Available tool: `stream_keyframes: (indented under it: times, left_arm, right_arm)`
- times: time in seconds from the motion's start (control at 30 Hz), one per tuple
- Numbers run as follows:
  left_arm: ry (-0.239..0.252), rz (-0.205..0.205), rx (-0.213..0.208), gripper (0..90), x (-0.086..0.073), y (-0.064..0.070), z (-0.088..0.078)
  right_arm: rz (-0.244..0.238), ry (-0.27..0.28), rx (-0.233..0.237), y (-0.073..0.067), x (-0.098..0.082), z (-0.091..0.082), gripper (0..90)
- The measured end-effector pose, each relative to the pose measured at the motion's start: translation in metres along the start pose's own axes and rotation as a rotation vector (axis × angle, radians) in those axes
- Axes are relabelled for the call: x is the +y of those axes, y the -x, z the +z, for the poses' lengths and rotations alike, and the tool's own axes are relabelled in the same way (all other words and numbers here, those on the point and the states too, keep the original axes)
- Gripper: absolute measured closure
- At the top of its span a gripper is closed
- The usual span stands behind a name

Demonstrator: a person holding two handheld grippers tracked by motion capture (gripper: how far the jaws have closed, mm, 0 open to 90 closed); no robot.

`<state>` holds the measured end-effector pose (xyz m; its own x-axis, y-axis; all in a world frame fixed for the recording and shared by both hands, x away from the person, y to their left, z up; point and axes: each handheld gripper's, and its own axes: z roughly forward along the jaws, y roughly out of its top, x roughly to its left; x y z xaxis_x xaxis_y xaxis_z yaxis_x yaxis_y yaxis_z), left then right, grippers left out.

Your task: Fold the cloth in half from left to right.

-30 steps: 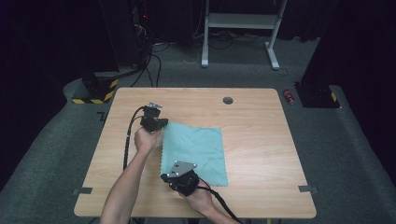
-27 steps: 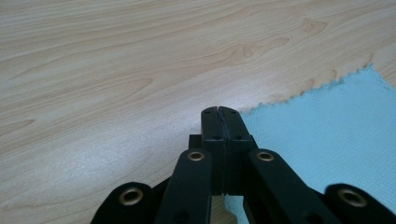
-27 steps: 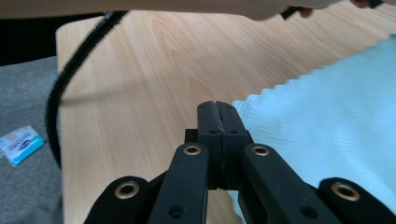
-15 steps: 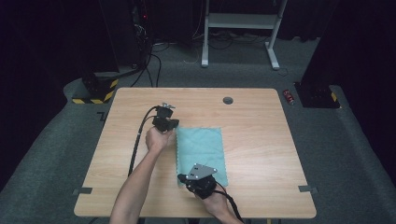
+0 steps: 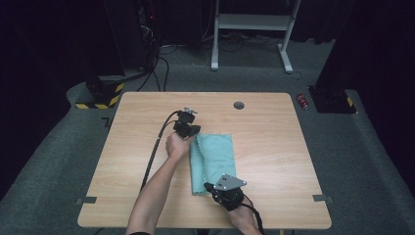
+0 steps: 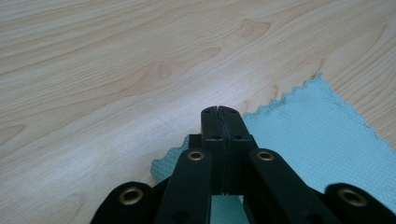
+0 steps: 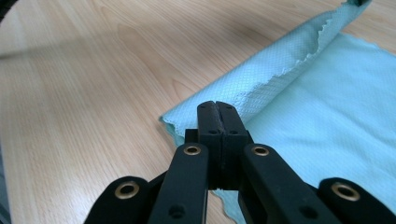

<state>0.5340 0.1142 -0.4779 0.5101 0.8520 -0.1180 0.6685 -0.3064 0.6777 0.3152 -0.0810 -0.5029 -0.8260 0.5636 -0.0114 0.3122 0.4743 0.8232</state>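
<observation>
A teal cloth (image 5: 215,156) lies on the wooden table (image 5: 279,142), its left edge lifted and rolled over toward the right. My left gripper (image 5: 194,134) is at the cloth's far left corner, jaws shut, with the cloth (image 6: 317,135) coming out from under them. My right gripper (image 5: 211,187) is at the near left corner, jaws also shut. In the right gripper view the raised zigzag edge of the cloth (image 7: 336,107) runs from my right gripper (image 7: 217,105) up toward the other hand. The left gripper (image 6: 218,109) has bare wood beyond its tips.
A round cable hole (image 5: 239,105) sits near the table's far edge. A black cable (image 5: 154,149) trails left from the left gripper. On the floor behind are a red can (image 5: 303,101), a white stand (image 5: 249,29) and a yellow-black striped base (image 5: 98,95).
Both grippers have moved right with the cloth's left edge. The cloth, spread wide a second ago, is folded over and narrower.
</observation>
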Motion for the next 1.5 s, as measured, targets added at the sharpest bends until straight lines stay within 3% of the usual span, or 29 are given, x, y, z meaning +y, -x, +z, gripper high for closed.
stream_keyframes:
  times: [0.33, 0.6, 0.83, 1.1, 1.5]
  left_arm:
    - [-0.001, 0.032, -0.04, 89.9, 0.009, 0.018, 0.015]
    - [0.019, 0.017, -0.079, 90.0, 0.015, 0.029, 0.026]
    - [0.022, 0.056, -0.093, 90.0, 0.022, 0.045, 0.036]
    - [0.021, 0.093, -0.118, 90.0, 0.028, 0.058, 0.044]
    - [-0.006, 0.137, -0.131, 89.8, 0.03, 0.075, 0.061]
  right_arm:
    - [0.035, -0.003, -0.048, 0.014, -0.018, -0.013, 90.0]
    - [0.047, -0.013, -0.094, 0.022, -0.031, -0.026, 90.0]
    - [0.061, -0.016, -0.136, 0.03, -0.041, -0.038, 90.0]
    - [0.067, -0.016, -0.151, 0.032, -0.049, -0.047, 90.0]
    - [0.076, -0.059, -0.163, 0.036, -0.058, -0.053, 90.0]
